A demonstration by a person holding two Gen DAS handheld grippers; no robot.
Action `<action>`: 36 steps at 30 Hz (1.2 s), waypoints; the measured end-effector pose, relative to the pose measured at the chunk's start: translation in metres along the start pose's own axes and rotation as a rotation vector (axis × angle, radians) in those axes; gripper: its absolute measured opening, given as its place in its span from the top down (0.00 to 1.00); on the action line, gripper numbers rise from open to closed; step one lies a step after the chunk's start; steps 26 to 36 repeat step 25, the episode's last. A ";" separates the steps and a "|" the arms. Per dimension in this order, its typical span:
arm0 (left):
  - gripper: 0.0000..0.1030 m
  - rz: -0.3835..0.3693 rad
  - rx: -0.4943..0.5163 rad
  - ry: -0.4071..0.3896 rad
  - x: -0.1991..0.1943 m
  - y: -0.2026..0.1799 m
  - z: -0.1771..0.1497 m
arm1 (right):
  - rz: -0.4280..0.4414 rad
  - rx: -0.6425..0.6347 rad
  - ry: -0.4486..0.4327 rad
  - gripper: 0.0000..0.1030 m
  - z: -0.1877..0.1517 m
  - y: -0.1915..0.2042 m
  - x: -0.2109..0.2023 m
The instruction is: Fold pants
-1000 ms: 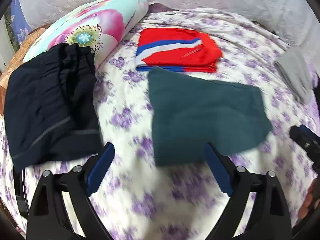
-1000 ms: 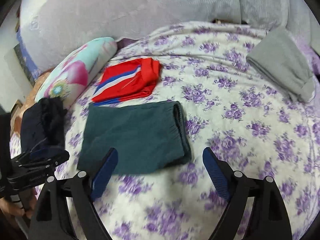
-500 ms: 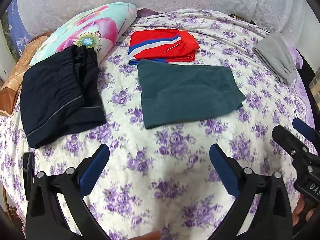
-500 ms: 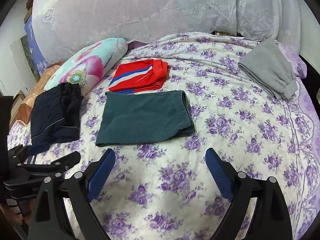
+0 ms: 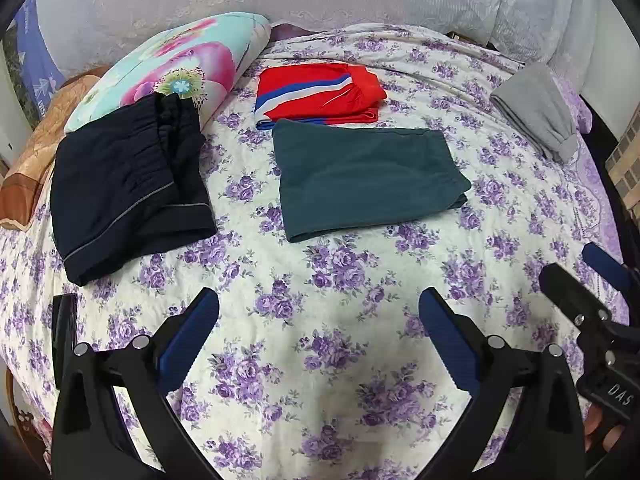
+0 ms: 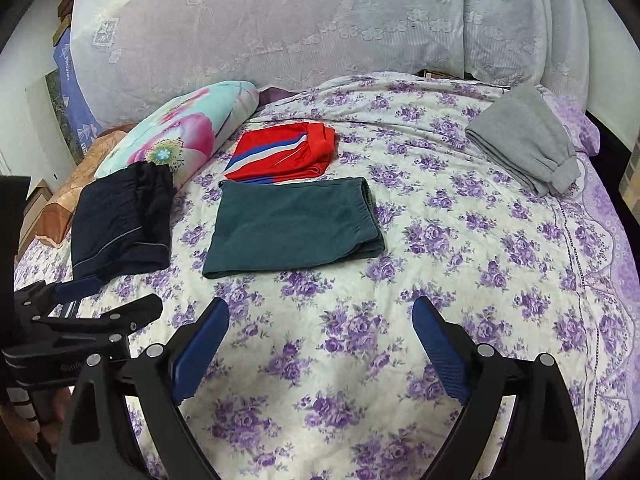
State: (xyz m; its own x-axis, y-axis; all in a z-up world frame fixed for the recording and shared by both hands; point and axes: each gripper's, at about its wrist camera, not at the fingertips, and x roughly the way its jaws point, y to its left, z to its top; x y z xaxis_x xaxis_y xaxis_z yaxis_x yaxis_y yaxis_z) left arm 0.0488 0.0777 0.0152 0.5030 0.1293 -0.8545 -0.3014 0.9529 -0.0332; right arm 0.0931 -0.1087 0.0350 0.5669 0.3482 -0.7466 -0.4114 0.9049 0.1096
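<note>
The dark green pants (image 5: 368, 174) lie folded flat in the middle of the bed, also in the right wrist view (image 6: 292, 226). My left gripper (image 5: 318, 304) is open and empty, held above the sheet well short of them. My right gripper (image 6: 320, 314) is open and empty too, likewise near the bed's front. Each gripper shows at the edge of the other's view: the right one (image 5: 592, 280) and the left one (image 6: 108, 300).
Folded red striped pants (image 5: 316, 96) lie just behind the green ones. Folded dark navy pants (image 5: 124, 184) lie at left, folded grey pants (image 5: 536, 108) at far right. A flowered pillow (image 5: 180, 80) sits at back left. The bed's purple-flowered sheet (image 5: 320, 360) fills the front.
Both grippers have pulled back and up from the green pants, which now lie farther off and sharper in view. The pants themselves have not moved.
</note>
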 end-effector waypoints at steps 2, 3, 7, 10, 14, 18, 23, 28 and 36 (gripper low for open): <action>0.05 0.002 -0.004 -0.007 -0.003 0.002 -0.002 | 0.008 0.001 0.005 0.10 -0.001 0.002 0.000; 0.05 0.003 -0.004 -0.007 -0.003 0.002 -0.002 | 0.010 -0.001 0.007 0.10 -0.002 0.003 -0.001; 0.05 0.012 -0.006 -0.008 -0.005 0.004 -0.005 | 0.016 -0.012 0.012 0.10 -0.003 0.009 -0.002; 0.05 0.018 0.000 -0.014 -0.006 0.005 -0.007 | 0.017 -0.017 0.016 0.10 -0.004 0.011 -0.002; 0.05 0.024 0.006 -0.027 -0.010 0.004 -0.010 | 0.018 -0.012 0.015 0.09 -0.003 0.013 -0.002; 0.05 0.030 0.022 -0.038 -0.013 0.001 -0.010 | 0.018 -0.013 0.010 0.09 -0.003 0.013 -0.004; 0.05 0.050 0.028 -0.038 -0.013 0.002 -0.007 | 0.015 -0.016 0.008 0.09 -0.002 0.009 -0.005; 0.05 0.055 0.036 -0.039 -0.012 0.002 -0.007 | 0.011 -0.014 0.009 0.09 -0.001 0.007 -0.005; 0.05 0.055 0.036 -0.039 -0.012 0.002 -0.007 | 0.011 -0.014 0.009 0.09 -0.001 0.007 -0.005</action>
